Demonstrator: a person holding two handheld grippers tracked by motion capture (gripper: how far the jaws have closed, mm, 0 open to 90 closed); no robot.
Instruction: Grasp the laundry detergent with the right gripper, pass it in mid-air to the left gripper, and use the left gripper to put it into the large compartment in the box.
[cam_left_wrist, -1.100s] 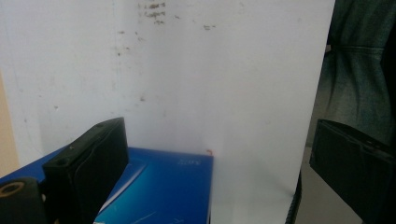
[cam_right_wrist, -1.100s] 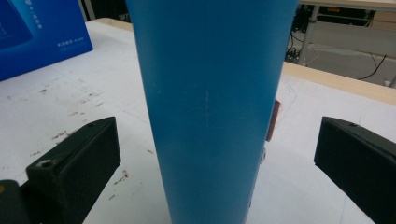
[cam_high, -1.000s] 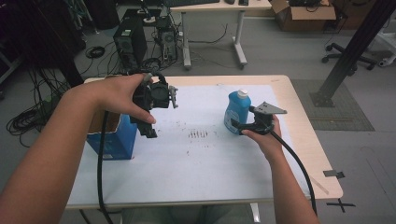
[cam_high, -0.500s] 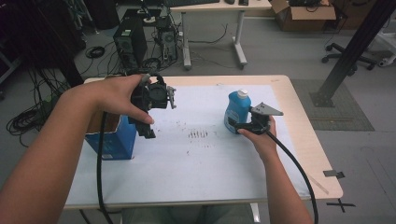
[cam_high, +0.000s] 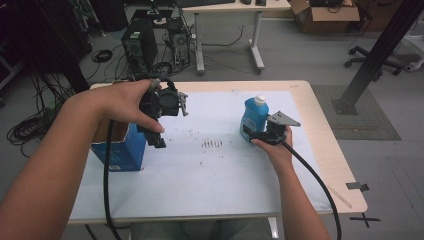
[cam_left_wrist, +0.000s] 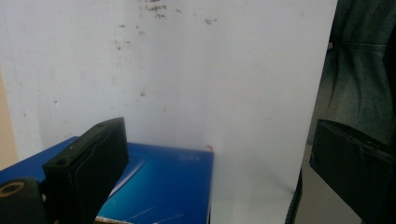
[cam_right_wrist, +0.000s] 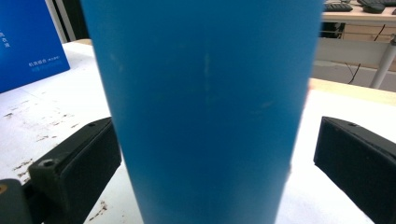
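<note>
A blue bottle (cam_high: 254, 119) with a white cap stands upright on the white sheet at the right. My right gripper (cam_high: 251, 133) is low at its base, open. In the right gripper view the blue bottle (cam_right_wrist: 205, 102) stands between the jaws of the right gripper (cam_right_wrist: 215, 158), close to the left jaw and with a gap at the right one. My left gripper (cam_high: 156, 136) is held in the air over the near corner of an open blue box (cam_high: 122, 152), pointing down. The left gripper (cam_left_wrist: 217, 140) is open with nothing in it, and the blue box (cam_left_wrist: 163, 186) lies below it.
A white sheet (cam_high: 215, 170) with dark smudges at its middle covers the wooden table (cam_high: 330, 150). Cables trail from both grippers toward the near edge. Computers, a second table and a cardboard carton stand on the floor beyond.
The right hand has shifted slightly left, toward the bottle. The left gripper has stayed where it was.
</note>
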